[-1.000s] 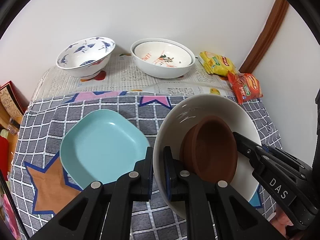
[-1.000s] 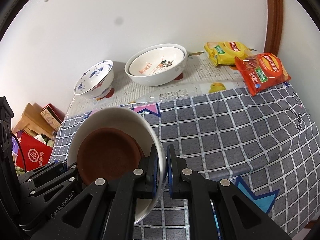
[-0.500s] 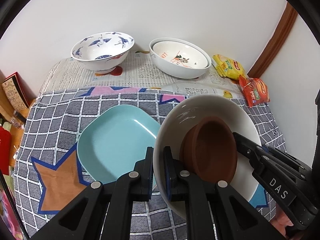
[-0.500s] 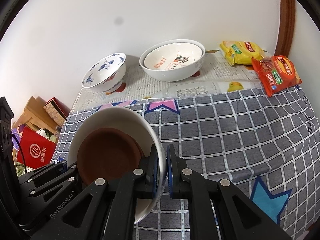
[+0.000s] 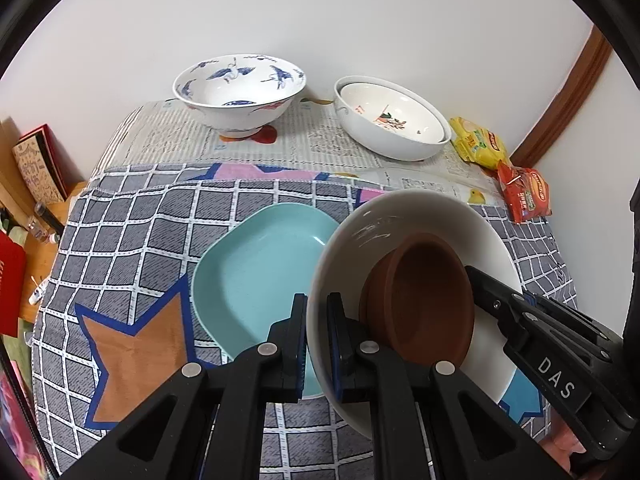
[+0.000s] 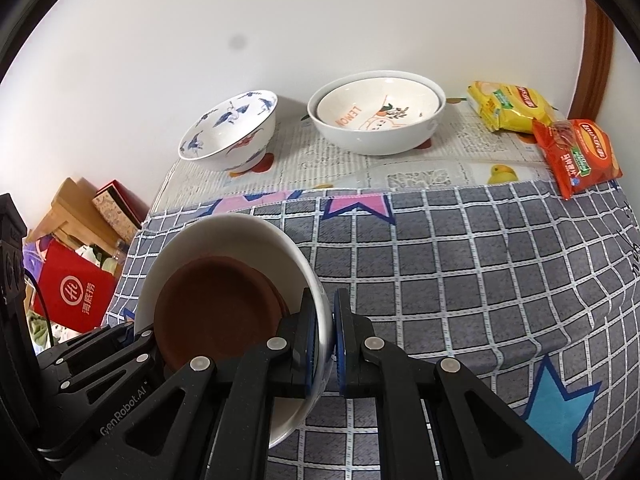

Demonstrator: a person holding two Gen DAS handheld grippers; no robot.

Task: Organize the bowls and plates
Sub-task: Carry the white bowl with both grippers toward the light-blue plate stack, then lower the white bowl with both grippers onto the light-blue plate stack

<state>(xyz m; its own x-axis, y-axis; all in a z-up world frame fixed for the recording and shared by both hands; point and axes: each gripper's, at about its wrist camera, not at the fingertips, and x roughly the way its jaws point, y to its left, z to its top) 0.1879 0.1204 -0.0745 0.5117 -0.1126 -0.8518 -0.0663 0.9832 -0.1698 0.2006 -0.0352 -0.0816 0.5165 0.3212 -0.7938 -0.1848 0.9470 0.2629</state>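
Two tongs share one load. Left wrist view: left tongs [image 5: 317, 340] clamped on white bowl [image 5: 420, 216] rim, brown dish [image 5: 424, 304] inside; teal plate [image 5: 256, 272] lies just left on the table [image 5: 132, 240]; right tongs [image 5: 480, 280] pinch the opposite rim. Right wrist view: right tongs [image 6: 333, 340] closed on the rim; teal plate hidden.

Bowl in bowl, held above the counter's [image 5: 132, 216] near half.

Small bowl [image 5: 424, 304] inside big bowl [image 5: 400, 216], gripped at opposite rims by left claw [image 5: 317, 344] and right claw [image 6: 333, 340]. Plate [image 5: 256, 264] just left, partly under. Behind, near the wall: lone bowl [image 5: 240, 92] left, nested pair [image 5: 392, 120] right, two packets [image 6: 540, 128] farthest right.
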